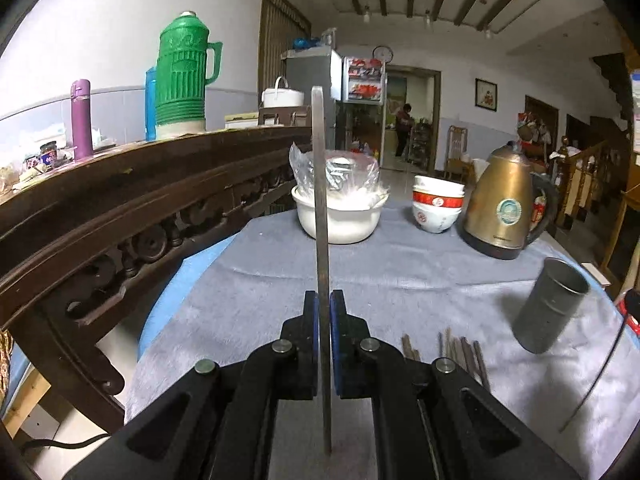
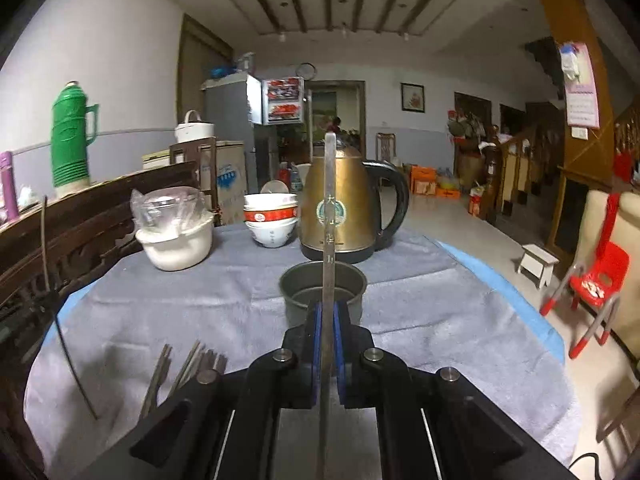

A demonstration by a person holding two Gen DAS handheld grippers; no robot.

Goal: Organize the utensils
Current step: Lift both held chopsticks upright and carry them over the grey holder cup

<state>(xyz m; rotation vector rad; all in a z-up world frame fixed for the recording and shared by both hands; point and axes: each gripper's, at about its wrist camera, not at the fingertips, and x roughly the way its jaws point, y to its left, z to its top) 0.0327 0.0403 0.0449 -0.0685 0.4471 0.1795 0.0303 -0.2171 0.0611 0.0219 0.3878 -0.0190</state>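
Observation:
My left gripper [image 1: 324,312] is shut on a flat metal utensil handle [image 1: 320,184] that stands upright between its blue pads. My right gripper [image 2: 328,316] is shut on another flat metal utensil handle [image 2: 330,208], upright, just in front of the grey metal cup [image 2: 323,285], which stands open-topped on the grey cloth. The cup also shows in the left wrist view [image 1: 550,304], to the right. Several dark chopsticks [image 1: 464,350] lie on the cloth by my left gripper; they also show in the right wrist view [image 2: 182,368], at lower left.
A white bowl with a plastic bag [image 1: 340,216], stacked red-and-white bowls [image 1: 438,208] and a gold electric kettle [image 1: 506,212] stand at the table's far side. A dark carved wooden sideboard [image 1: 120,208] runs along the left. A thin dark utensil [image 2: 50,280] shows at the left of the right wrist view.

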